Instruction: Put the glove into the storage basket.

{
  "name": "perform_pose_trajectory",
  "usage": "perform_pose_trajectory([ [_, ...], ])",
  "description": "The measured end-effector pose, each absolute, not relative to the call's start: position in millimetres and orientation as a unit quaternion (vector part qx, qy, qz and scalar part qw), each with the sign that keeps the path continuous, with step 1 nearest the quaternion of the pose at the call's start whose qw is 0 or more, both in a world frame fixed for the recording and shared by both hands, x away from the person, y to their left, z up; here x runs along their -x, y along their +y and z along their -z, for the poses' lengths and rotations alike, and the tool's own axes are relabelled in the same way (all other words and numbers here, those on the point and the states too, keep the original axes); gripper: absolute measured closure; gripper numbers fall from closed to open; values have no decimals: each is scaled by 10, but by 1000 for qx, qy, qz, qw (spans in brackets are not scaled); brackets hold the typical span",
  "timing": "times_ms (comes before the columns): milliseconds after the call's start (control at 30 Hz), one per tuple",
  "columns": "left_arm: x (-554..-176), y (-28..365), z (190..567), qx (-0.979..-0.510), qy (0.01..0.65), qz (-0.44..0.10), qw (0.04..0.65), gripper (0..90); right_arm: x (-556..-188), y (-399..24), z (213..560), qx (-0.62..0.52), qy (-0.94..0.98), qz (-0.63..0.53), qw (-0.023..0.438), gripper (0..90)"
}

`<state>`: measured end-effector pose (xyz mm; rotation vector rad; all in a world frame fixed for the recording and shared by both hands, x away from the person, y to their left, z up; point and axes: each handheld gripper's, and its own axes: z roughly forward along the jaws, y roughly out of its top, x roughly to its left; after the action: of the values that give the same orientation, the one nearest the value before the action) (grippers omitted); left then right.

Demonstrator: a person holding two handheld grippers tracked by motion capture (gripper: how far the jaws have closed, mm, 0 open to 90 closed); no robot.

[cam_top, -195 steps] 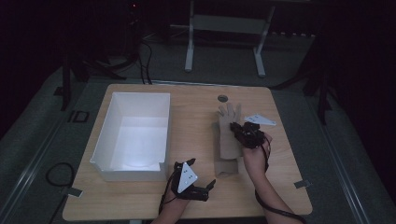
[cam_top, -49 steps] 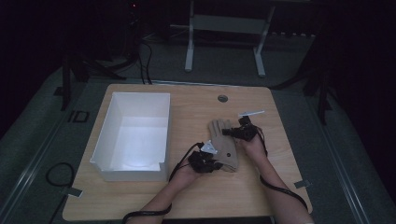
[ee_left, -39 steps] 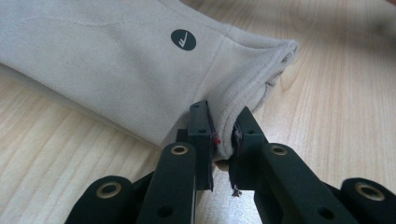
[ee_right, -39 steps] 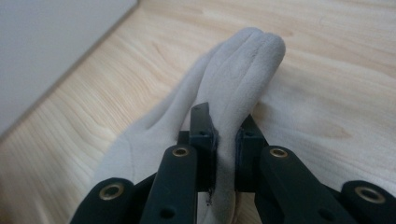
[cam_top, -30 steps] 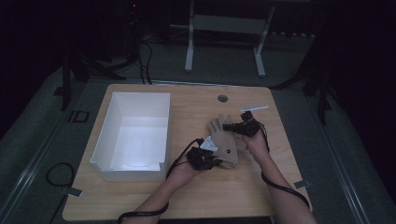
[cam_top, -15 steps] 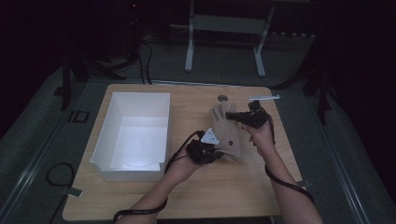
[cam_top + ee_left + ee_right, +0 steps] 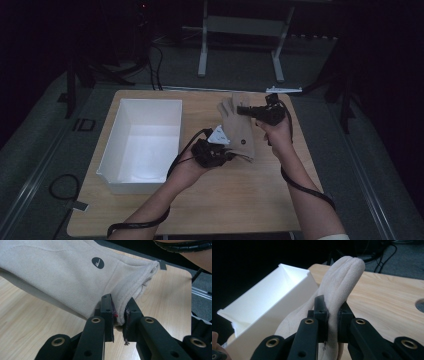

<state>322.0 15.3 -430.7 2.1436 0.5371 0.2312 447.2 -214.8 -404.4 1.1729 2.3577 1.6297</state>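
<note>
A dark lab room.
One wooden tabletop (image 7: 240,195), black cables (image 7: 60,182) on grey floor (image 7: 30,165), a metal stand (image 7: 240,25) behind.

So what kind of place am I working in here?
Probably a lab or recording studio: a lone wooden table on grey carpet, dark surroundings, cables across the floor and a metal stand behind.

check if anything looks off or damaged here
Nothing stands out. The glove is intact, pinched at its cuff by the left tongs and at its fingers by the right tongs. The box sits square on the table.
</note>
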Motion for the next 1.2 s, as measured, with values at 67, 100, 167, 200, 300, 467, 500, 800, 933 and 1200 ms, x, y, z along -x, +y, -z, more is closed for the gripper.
perform_pose_trajectory([
  [67, -3219, 200, 4265, -862, 221, -95, 446, 817, -4473, -2112, 3985, -375, 760, -530, 24, 825],
  [100, -3217, 233, 4234, -862, 221, -99, 445, 817, -4473, -2092, 3955, -373, 760, -532, 26, 825],
  [167, -3206, 284, 4185, -860, 223, -105, 446, 817, -4477, -2035, 3888, -369, 761, -533, 29, 824],
  [200, -3203, 304, 4171, -860, 223, -108, 446, 817, -4477, -2008, 3857, -367, 761, -534, 29, 824],
  [300, -3192, 398, 4114, -857, 228, -116, 447, 817, -4484, -1933, 3785, -361, 762, -537, 32, 824],
  [467, -3168, 561, 4057, -854, 237, -127, 445, 817, -4500, -1768, 3702, -352, 767, -536, 31, 824],
  [500, -3160, 595, 4052, -853, 239, -128, 445, 817, -4504, -1732, 3694, -350, 767, -537, 29, 824],
  [800, -3086, 900, 4021, -849, 256, -143, 440, 817, -4526, -1409, 3664, -336, 774, -536, 20, 824],
  [933, -3055, 1024, 4002, -846, 263, -147, 439, 817, -4531, -1261, 3648, -331, 776, -537, 14, 824],
  [1200, -2981, 1309, 3994, -842, 279, -157, 435, 817, -4537, -960, 3643, -317, 781, -538, 4, 824],
])
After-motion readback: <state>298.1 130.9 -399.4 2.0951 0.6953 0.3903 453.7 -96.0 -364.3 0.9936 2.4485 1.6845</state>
